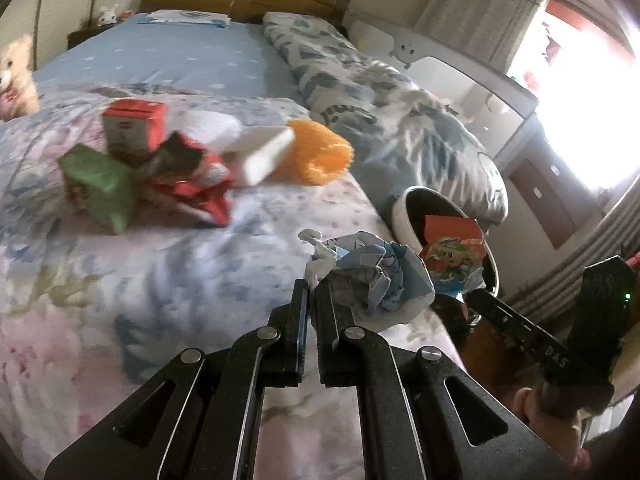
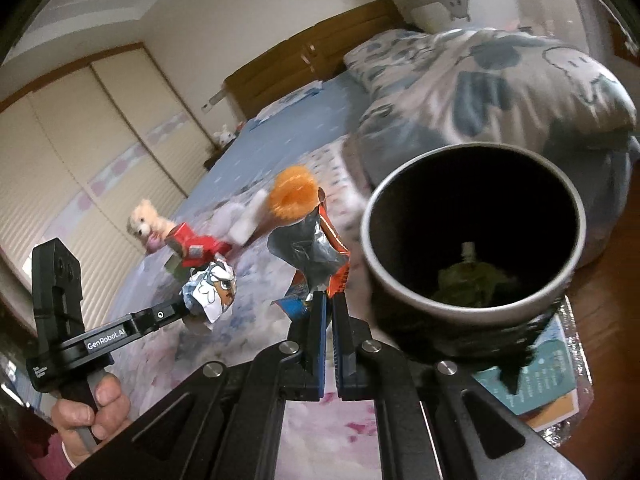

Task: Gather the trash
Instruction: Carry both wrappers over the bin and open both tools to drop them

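Lying far left on my floral bedspread (image 1: pixel 120 280) is a blurred heap: a green carton (image 1: pixel 98 188), a red box (image 1: pixel 134 128), a crumpled red wrapper (image 1: pixel 192 184), a white block (image 1: pixel 262 156) and an orange fuzzy thing (image 1: pixel 320 152). A teddy bear (image 1: pixel 16 76) sits at the bed's left edge. Nearer the bed's right edge, my left gripper (image 1: pixel 314 292) is clenched on a crumpled blue-and-white wrapper (image 1: pixel 376 276), held above the bedspread. Just right of that, my right gripper (image 2: pixel 328 300) is clenched on a red-and-silver snack packet (image 2: pixel 316 252), which stands up beside the rim of the dark bin (image 2: pixel 472 308). The bin stands off the bed's right edge, below a folded grey-blue quilt (image 2: pixel 500 92), with something green at its bottom. A teal packet (image 2: pixel 556 372) lies beside the bin.
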A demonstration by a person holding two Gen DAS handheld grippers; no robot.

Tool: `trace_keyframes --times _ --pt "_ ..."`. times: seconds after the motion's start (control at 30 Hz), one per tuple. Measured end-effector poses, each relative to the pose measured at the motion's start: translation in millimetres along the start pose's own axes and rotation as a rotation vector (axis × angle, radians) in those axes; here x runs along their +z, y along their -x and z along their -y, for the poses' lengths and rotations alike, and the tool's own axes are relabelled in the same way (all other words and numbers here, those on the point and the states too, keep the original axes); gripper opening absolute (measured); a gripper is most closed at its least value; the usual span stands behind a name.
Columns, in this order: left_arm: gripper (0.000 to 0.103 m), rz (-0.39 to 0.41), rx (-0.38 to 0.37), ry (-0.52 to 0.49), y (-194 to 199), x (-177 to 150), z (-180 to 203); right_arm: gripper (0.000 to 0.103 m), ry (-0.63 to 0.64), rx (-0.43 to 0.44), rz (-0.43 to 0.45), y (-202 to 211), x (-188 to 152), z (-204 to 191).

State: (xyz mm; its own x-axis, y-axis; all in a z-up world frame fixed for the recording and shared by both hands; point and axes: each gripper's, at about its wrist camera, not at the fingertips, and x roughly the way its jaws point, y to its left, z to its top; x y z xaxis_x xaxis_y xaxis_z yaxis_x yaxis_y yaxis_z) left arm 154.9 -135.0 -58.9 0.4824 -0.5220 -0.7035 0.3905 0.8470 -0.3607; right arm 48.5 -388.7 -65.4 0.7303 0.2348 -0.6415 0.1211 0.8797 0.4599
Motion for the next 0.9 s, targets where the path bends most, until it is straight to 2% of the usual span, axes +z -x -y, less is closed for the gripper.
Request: trace_keyframes --times 0.6,0.9 --pt "0.003 -0.035 -0.031 -0.111 -45 18 80 0.003 -0.081 -0.075 0.058 26 17 59" --pt "0.003 -0.051 -0.017 -0.167 -68 26 110 0.003 -0.108 -0.096 0.066 30 22 80"
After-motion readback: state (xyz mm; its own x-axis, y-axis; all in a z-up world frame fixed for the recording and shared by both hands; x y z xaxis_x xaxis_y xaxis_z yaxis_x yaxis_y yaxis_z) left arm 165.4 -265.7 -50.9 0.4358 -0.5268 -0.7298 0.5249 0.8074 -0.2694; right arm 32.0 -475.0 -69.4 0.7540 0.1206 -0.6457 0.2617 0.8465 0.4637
